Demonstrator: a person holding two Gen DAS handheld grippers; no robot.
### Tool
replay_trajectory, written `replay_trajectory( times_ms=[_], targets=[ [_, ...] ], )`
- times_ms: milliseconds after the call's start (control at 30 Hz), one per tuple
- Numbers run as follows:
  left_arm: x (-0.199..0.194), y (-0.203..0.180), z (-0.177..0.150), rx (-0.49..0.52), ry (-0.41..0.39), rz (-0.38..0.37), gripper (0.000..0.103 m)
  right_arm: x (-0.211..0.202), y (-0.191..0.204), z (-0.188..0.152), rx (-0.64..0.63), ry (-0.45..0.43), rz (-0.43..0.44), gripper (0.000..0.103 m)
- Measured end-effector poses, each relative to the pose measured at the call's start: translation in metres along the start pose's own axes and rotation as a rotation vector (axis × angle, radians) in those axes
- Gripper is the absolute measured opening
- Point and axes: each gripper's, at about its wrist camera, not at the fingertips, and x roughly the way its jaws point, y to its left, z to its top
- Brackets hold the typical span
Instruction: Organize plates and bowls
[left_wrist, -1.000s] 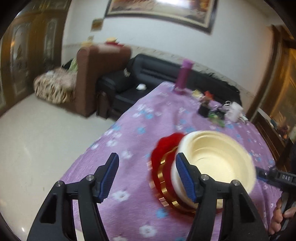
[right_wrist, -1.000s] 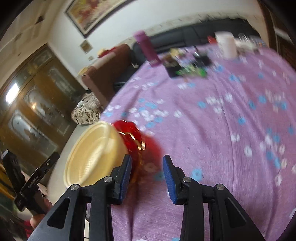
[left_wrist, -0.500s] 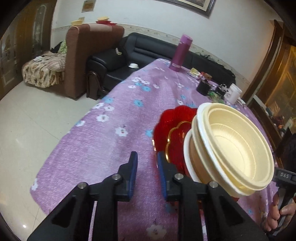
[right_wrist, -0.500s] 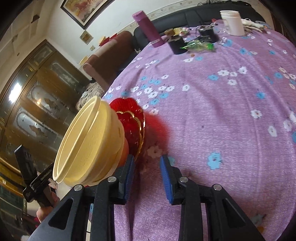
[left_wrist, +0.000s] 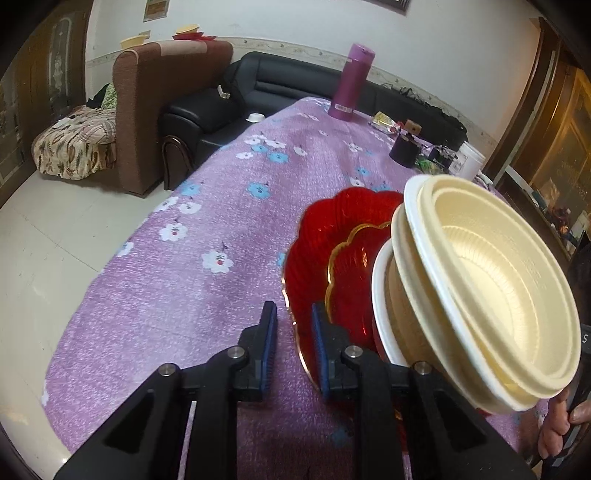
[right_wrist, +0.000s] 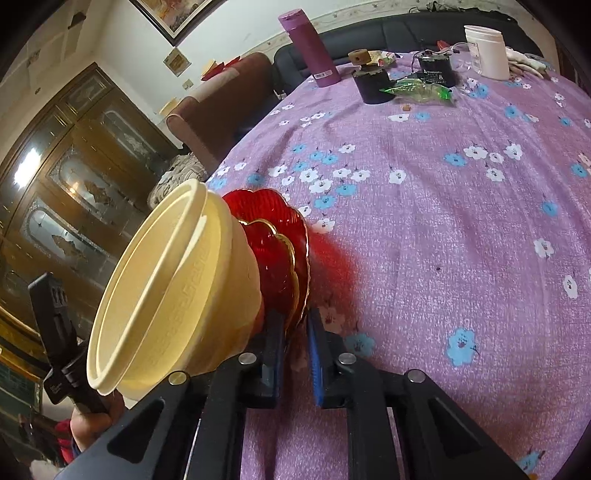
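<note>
Left wrist view: since a second ago the left gripper (left_wrist: 293, 332) has sunk toward the tabletop (left_wrist: 177, 302), and its blue pads, then spread wide, have come together. They now pinch the near rim of the red plates (left_wrist: 317, 240). The gripper points steeply down and forward, with its two black arms converging on the plate edge. The picture, blurred before, is now sharp. The stack tips up on edge just ahead and to the right of the pads. It is a large scalloped red plate, then a smaller gold-rimmed one nested in it, then the cream bowls (left_wrist: 491, 280) stacked inside each other with their mouths facing right and toward the camera. A person's hand (left_wrist: 557, 424) shows at the far lower right. A purple flask (left_wrist: 352, 83) stands well ahead at the tabletop's far end.

Right wrist view: the right gripper (right_wrist: 295, 332) has also come lower and closer, and its pads, half apart a second ago, have narrowed. They are clamped on the gold-edged rims of the red plates (right_wrist: 275, 225), which sit directly between them. It too angles down at the cloth. The cream bowls (right_wrist: 166, 280) jut out to the gripper's left with their mouths turned away to the left. The plates cast a red glow on the purple flowered tabletop (right_wrist: 443, 221) just ahead of the pads.
</note>
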Motion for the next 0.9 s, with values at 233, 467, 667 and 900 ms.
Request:
replay_trajectory(
  times_ms=[233, 467, 667, 900],
  targets=[
    [0.001, -0.010, -0.002, 0.021, -0.004, 0.029, 0.009, 0.001, 0.001, -0.003, -0.011, -0.014, -0.005, 0.014],
    [-0.002, -0.023, 0.001, 0.041, -0.011, 0.049, 0.009, -0.006, -0.003, -0.006, 0.001, -0.016, 0.002, 0.014],
    [0.002, -0.047, 0.004, 0.074, -0.006, 0.041, 0.009, -0.023, -0.014, -0.007, 0.019, -0.038, -0.008, 0.014],
    [0.011, -0.092, 0.008, 0.127, 0.001, 0.012, 0.009, -0.058, -0.044, -0.010, 0.065, -0.097, -0.030, 0.014]
  ],
)
